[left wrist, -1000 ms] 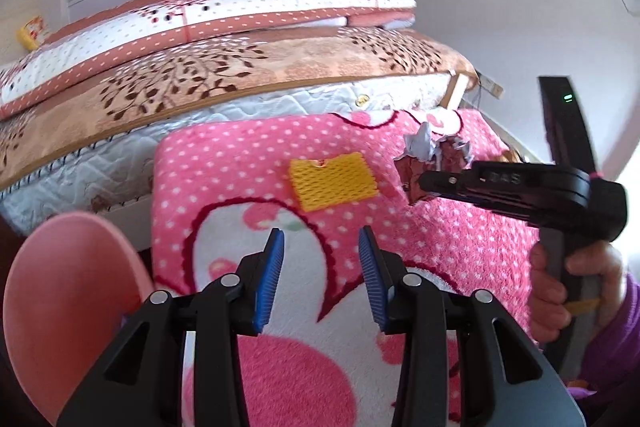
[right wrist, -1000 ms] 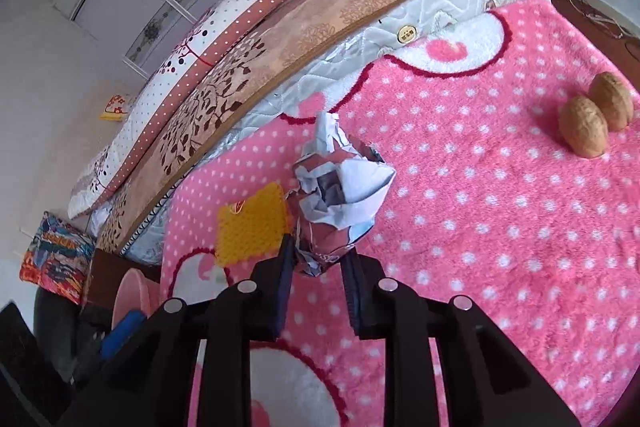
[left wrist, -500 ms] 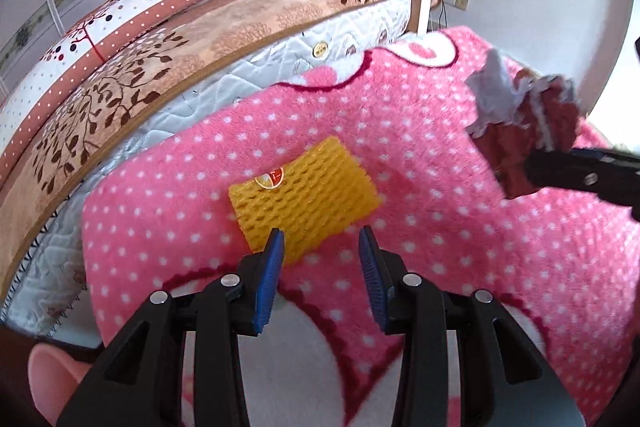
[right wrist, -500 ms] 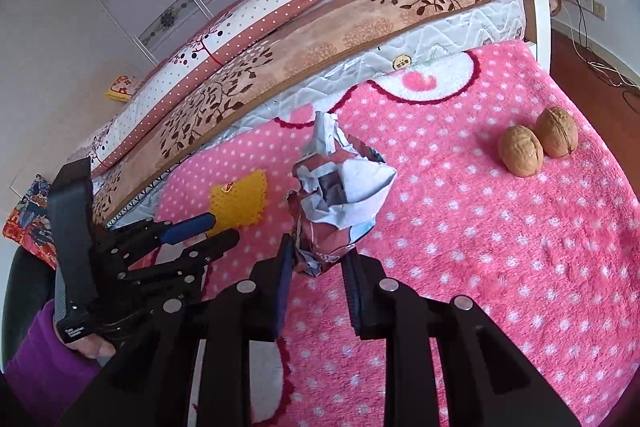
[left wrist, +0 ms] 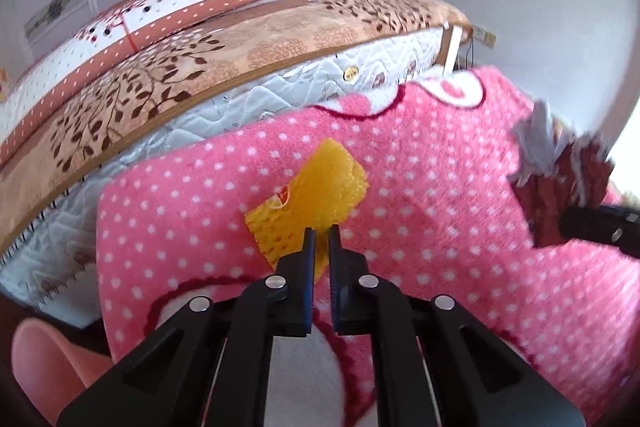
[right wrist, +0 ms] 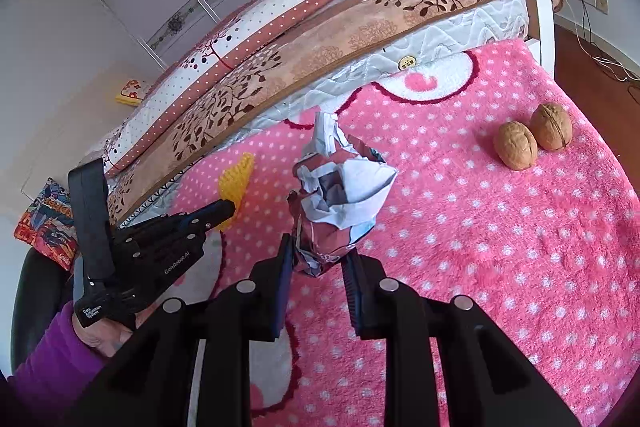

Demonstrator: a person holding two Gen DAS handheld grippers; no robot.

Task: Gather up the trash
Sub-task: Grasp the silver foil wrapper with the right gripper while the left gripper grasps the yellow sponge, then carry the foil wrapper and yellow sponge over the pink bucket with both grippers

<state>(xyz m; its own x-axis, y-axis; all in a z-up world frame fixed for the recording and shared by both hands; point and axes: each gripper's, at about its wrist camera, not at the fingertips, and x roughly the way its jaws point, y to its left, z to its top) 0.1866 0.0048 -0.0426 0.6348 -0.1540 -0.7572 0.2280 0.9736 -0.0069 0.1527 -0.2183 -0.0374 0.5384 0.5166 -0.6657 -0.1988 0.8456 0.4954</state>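
yellow foam net (left wrist: 308,195): pinched, lifted off blanket | crumpled paper wad (right wrist: 340,195): clamped, held aloft

A: We've got the pink polka-dot fleece blanket (right wrist: 500,247) in front, the quilted white mattress (right wrist: 460,31) right behind its far edge, the tan leaf-print blanket (right wrist: 360,23) on top of that.

B: On the pink one, we see the yellow foam mesh sleeve (left wrist: 308,193) left of centre, its near edge between the left gripper (left wrist: 322,237) tips. The two brown walnuts (right wrist: 532,135) sit far right, touching.

A: We put the crumpled grey-and-maroon paper wad (right wrist: 340,195) in the right gripper (right wrist: 318,265), right of the sleeve, left of the walnuts.
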